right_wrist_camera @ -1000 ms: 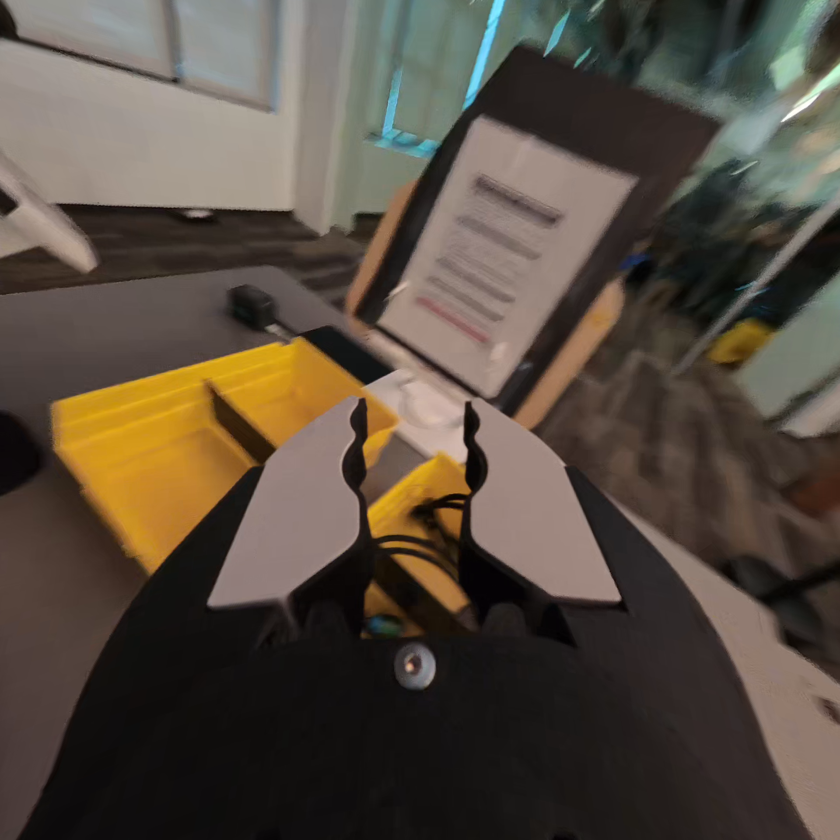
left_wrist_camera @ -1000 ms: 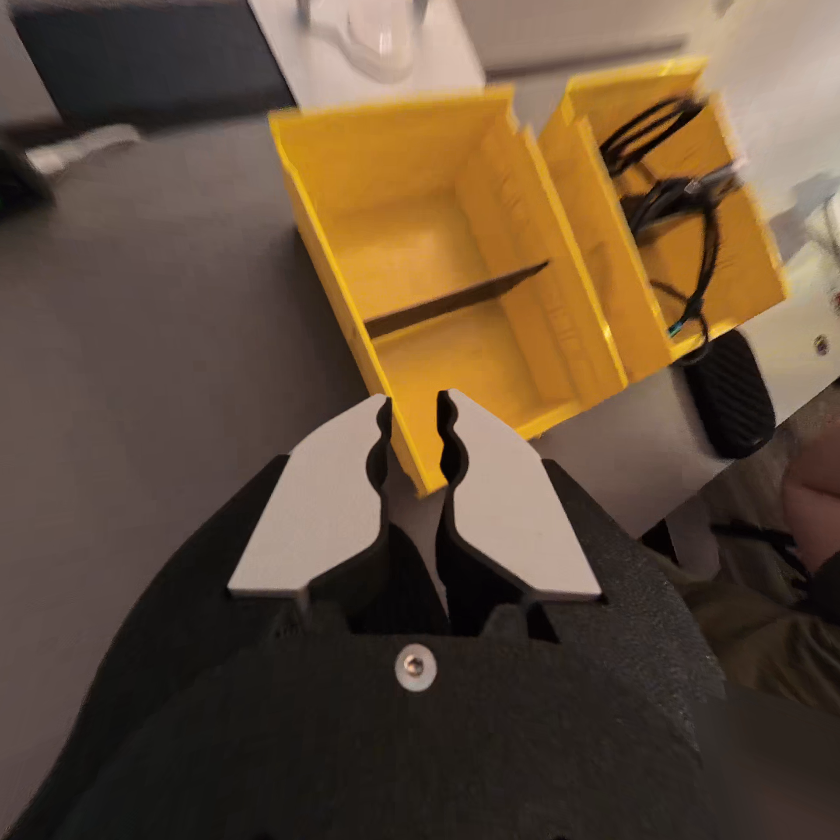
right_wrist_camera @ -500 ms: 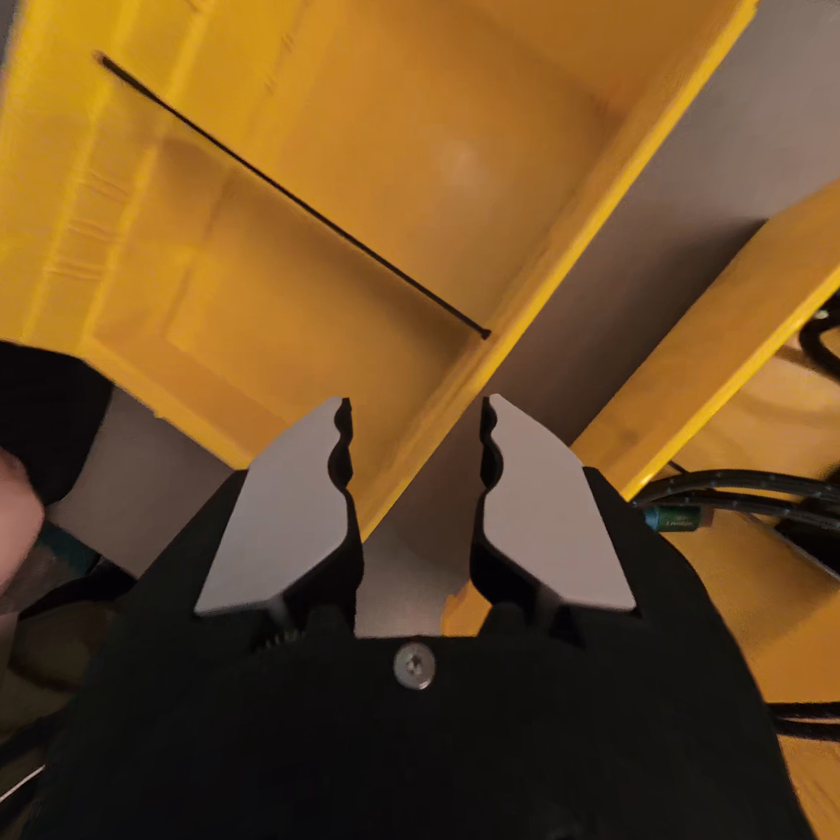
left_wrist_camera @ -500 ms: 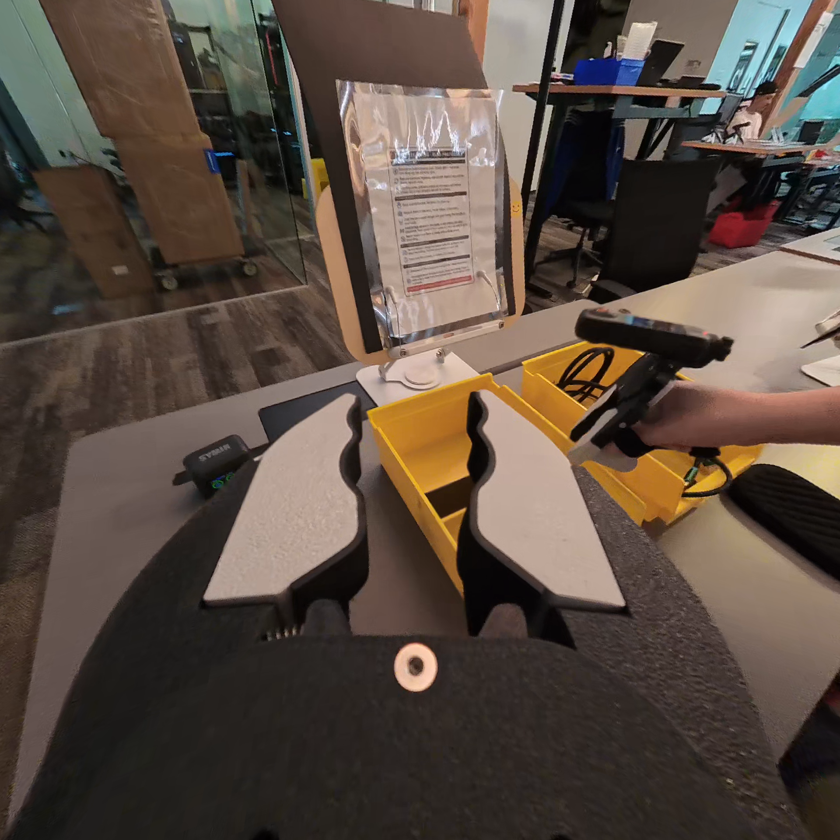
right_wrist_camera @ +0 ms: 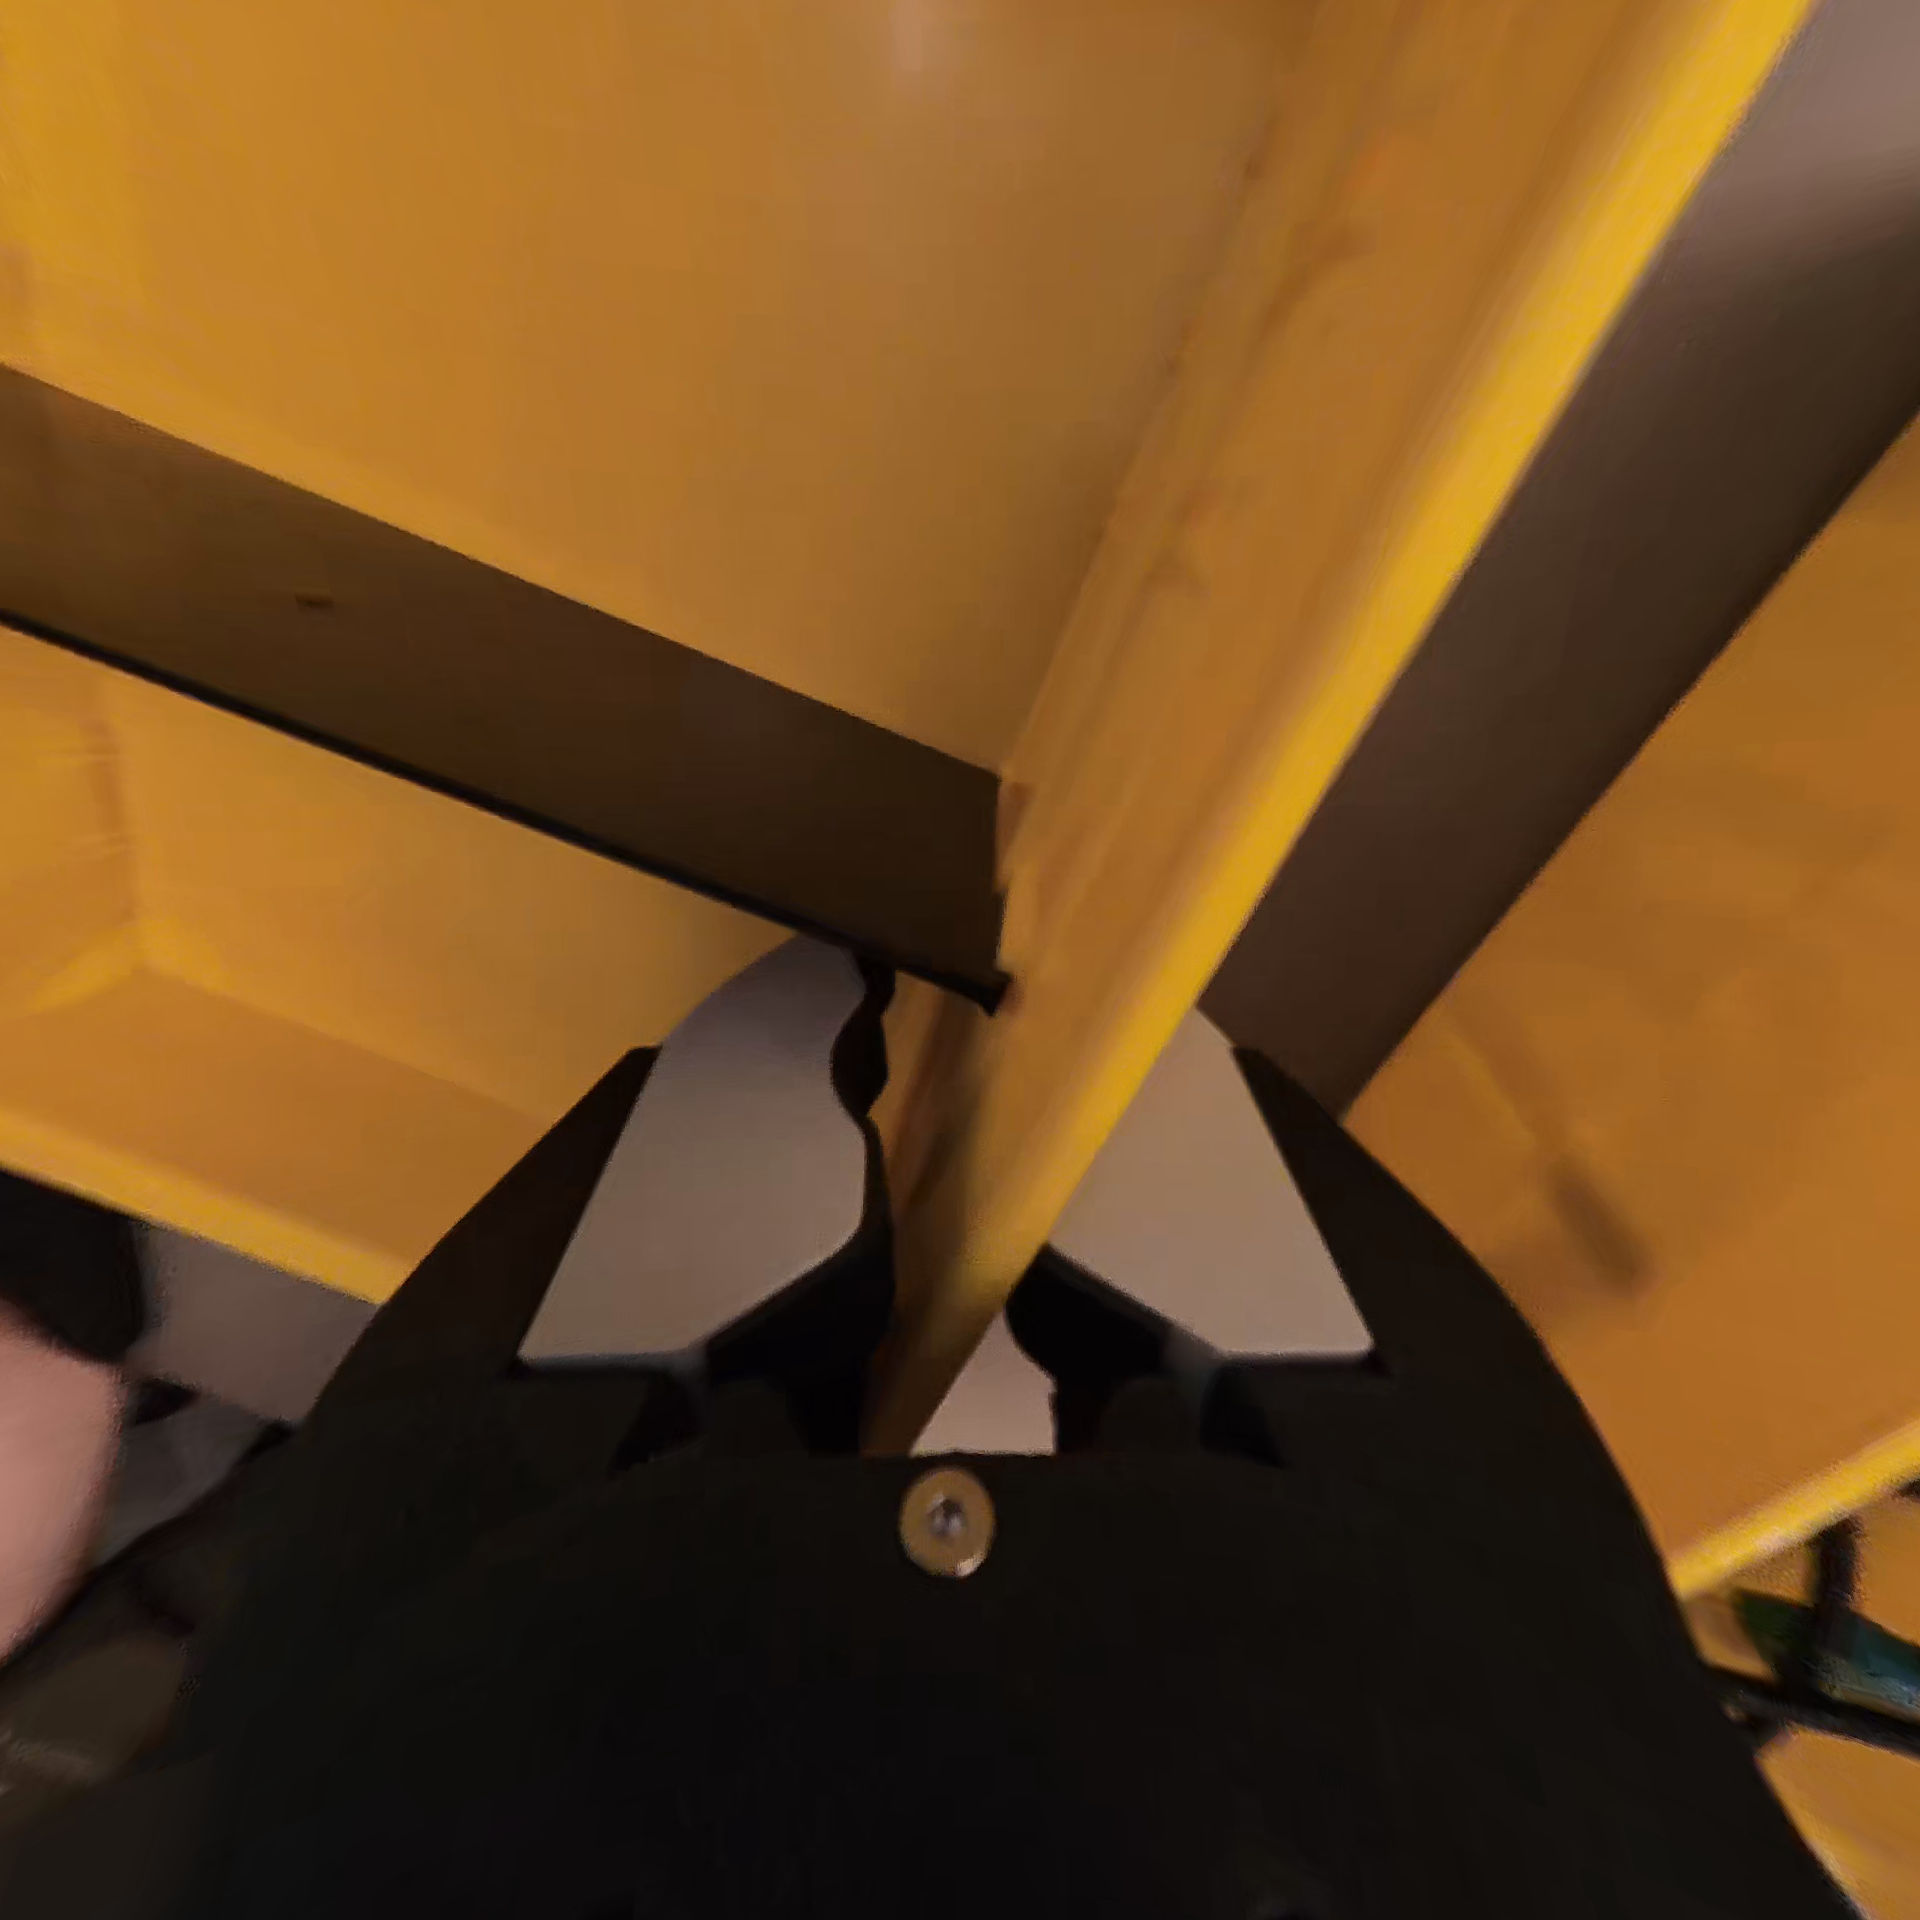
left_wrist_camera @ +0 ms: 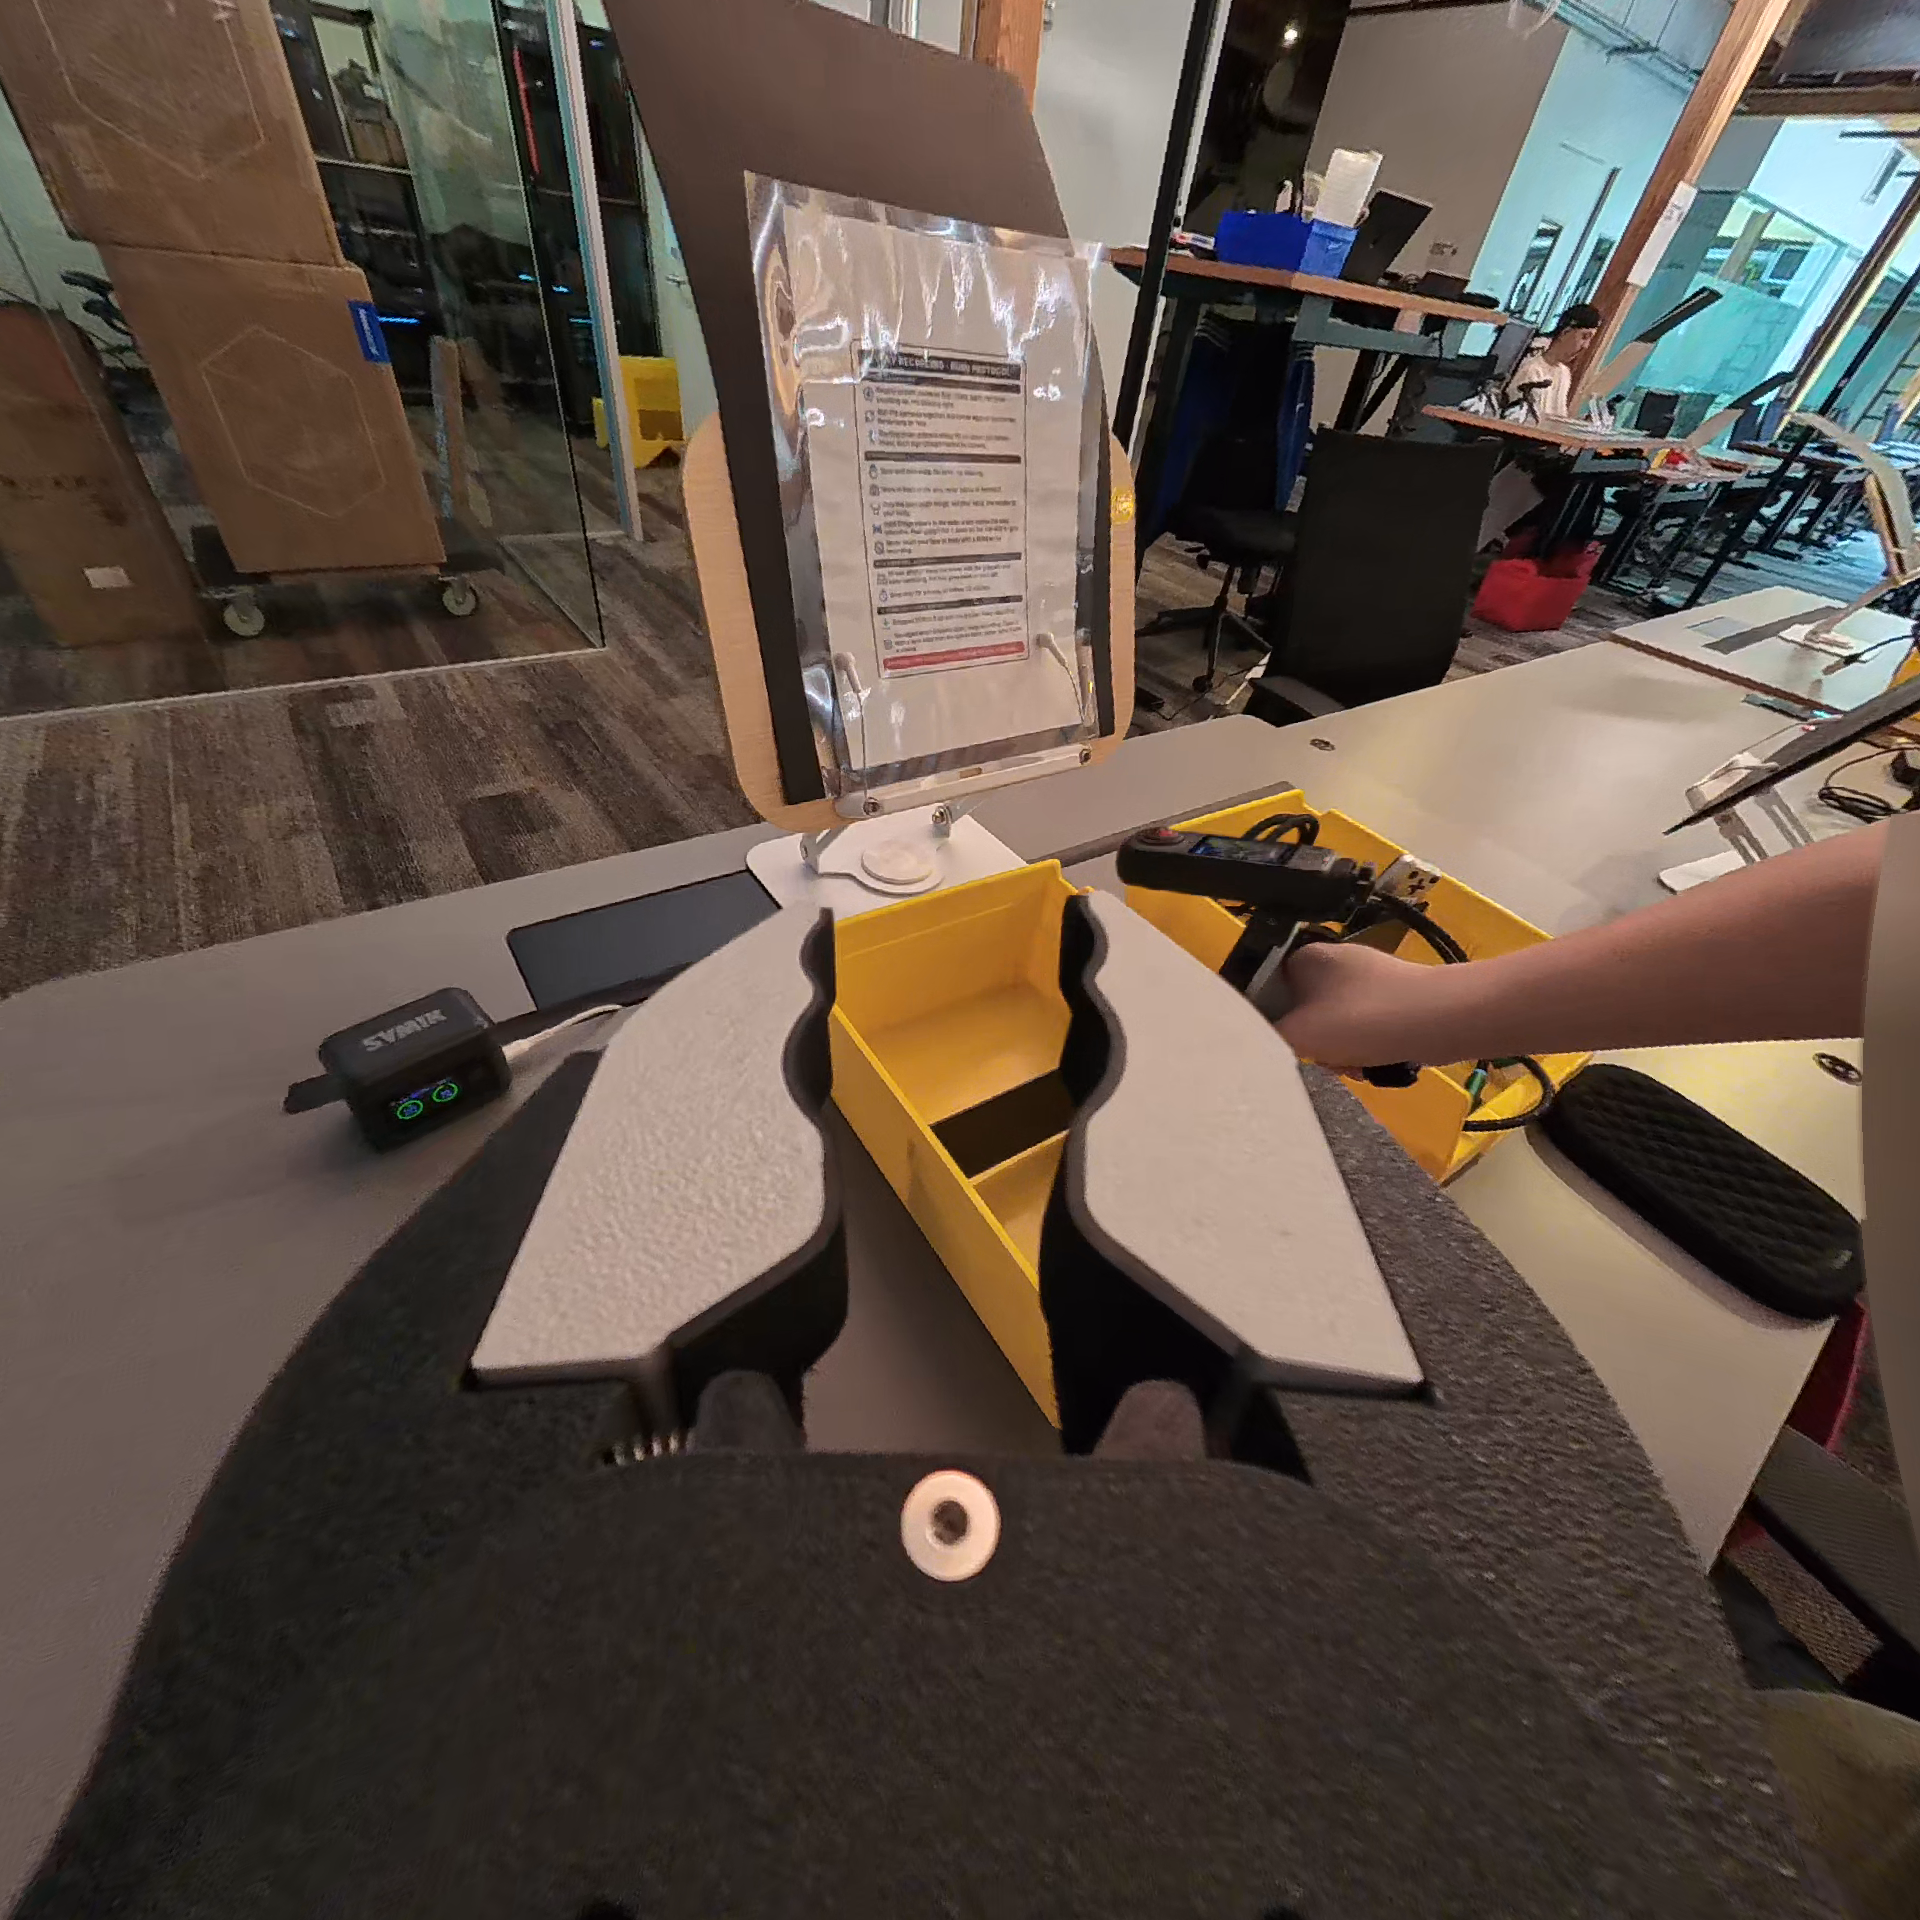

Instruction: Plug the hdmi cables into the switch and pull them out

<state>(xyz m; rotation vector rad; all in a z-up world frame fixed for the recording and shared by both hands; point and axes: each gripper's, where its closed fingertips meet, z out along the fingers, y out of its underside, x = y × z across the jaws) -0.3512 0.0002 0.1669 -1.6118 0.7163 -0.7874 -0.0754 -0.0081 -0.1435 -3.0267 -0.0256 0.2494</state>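
Barely started, by our read. Our left claw (left_wrist_camera: pixel 945 997) hovers wide and empty over the surface (left_wrist_camera: pixel 156 1226), aimed at the empty divided bin (left_wrist_camera: pixel 956 1023). Our right claw (right_wrist_camera: pixel 961 1143) straddles that bin's side wall (right_wrist_camera: pixel 1164 894), fingers narrowed around it; whether it actually pinches, we can't tell. Cables (left_wrist_camera: pixel 1496 1091) sit coiled in the second bin (left_wrist_camera: pixel 1455 1122) just beside. No switch visible in either view. Nothing plugged; every plug-in and pull-out seems left to do.
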